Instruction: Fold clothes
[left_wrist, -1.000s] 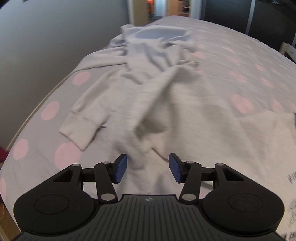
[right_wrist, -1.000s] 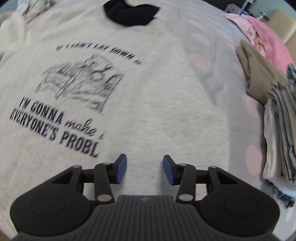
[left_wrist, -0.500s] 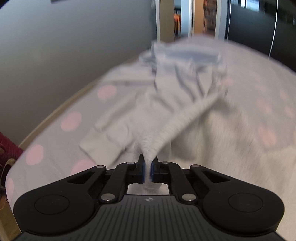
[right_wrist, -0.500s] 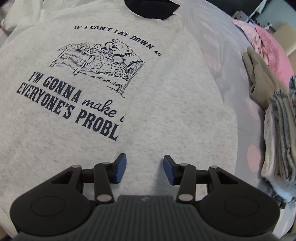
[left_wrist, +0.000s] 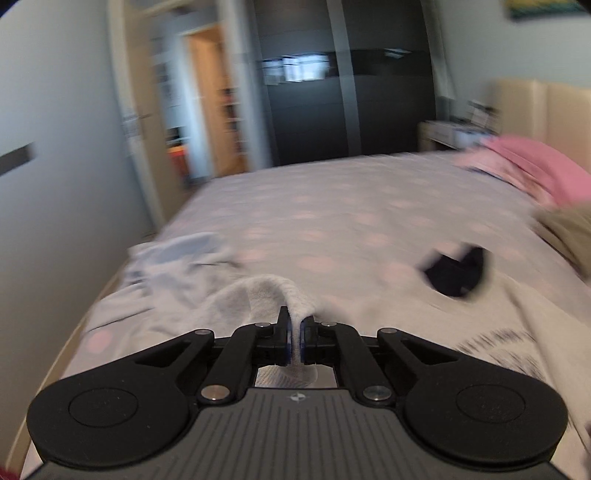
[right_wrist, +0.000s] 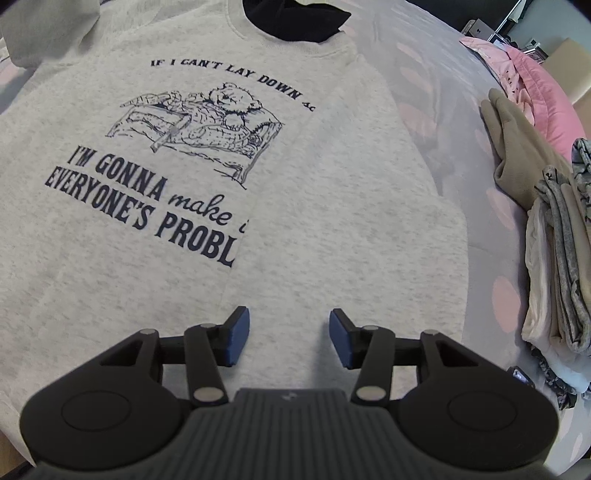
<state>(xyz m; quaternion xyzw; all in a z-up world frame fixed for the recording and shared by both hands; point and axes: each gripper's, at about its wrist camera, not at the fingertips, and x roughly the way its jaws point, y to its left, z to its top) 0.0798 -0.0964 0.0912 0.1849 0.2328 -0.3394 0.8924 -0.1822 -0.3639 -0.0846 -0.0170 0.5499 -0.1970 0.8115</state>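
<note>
Sweatshirt (right_wrist: 295, 229) in pale heather-grey fleece, printed with a navy bear-in-bed drawing and slogan, lies front up across a lilac bedspread (left_wrist: 351, 206) dotted with pink; its right side is folded in over the print, cutting the lettering short; a dark navy garment (right_wrist: 295, 18) shows inside the neck opening. The left gripper (left_wrist: 294, 341) has its blue pads clamped tight on a bunched strip of the sweatshirt's grey fabric, which rises from the bed in a taut ridge; that view is blurred. The right gripper (right_wrist: 286, 338) hangs just above the lower front of the sweatshirt, jaws opening, nothing pinched between its blue pads (right_wrist: 236, 336). A pale blue crumpled garment (left_wrist: 177, 258) sits near the bed's left edge; a stack of folded grey and cream clothes (right_wrist: 554, 258) rests beside a tan garment (right_wrist: 524, 147) and a pink quilted cover (right_wrist: 535, 85) to the right.
</note>
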